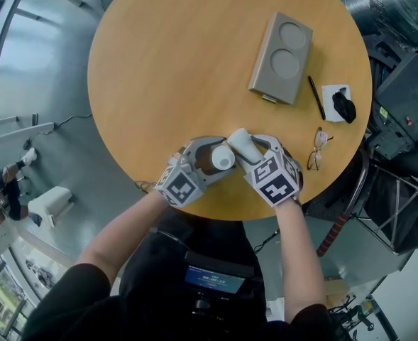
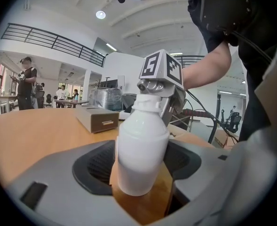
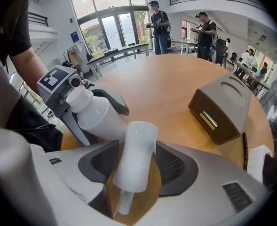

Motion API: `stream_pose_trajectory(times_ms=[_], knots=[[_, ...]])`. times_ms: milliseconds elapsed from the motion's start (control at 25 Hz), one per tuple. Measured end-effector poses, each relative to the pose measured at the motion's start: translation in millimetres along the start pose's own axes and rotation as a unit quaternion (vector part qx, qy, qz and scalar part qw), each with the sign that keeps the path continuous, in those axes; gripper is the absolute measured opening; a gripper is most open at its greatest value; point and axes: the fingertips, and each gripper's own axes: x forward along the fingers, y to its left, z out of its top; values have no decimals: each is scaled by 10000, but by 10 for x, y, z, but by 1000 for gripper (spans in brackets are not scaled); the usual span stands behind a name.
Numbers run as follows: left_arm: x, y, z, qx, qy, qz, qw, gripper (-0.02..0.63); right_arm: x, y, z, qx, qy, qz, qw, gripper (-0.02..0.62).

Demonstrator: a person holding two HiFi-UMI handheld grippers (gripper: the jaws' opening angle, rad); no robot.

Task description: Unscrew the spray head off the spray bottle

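Parting the two pieces cleanly looks like the step in hand. The left tongs [image 2: 143,165] pinch the spray bottle [image 2: 142,140] across its round body, a pad against each flank. The bottle stands near upright over the worktop [image 1: 166,69] with its bare neck uppermost. The right tongs [image 3: 136,167], just beside the bottle's neck, pinch the spray head [image 3: 138,145], which sits askew between the pads. Its thin stem is free of the bottle, so the thread seems already undone.

To do it well, I would hold the bottle plumb so nothing spills. I would carry the head straight away from the neck and grip it squarely, since it could twist out as it sits now.

Bottle and head are glossy white plastic, smooth and likely slippery. The bottle has a rounded shoulder and the head is a plain cylinder. The dark ribbed pads should help the grip. The worktop is round with a pale, matte wood grain. Beyond the bottle and well apart lies a grey-brown box [image 1: 281,59] with two round recesses.
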Motion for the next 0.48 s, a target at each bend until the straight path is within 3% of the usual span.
stream_pose_trajectory(times_ms=[200, 480], knots=[[-85, -25, 101, -85, 12, -53, 9999, 348, -166, -2, 40, 285, -236, 159, 9992, 258], [-277, -100, 454, 58, -97, -92, 9999, 348, -604, 94, 224, 226, -616, 164, 9977, 258]])
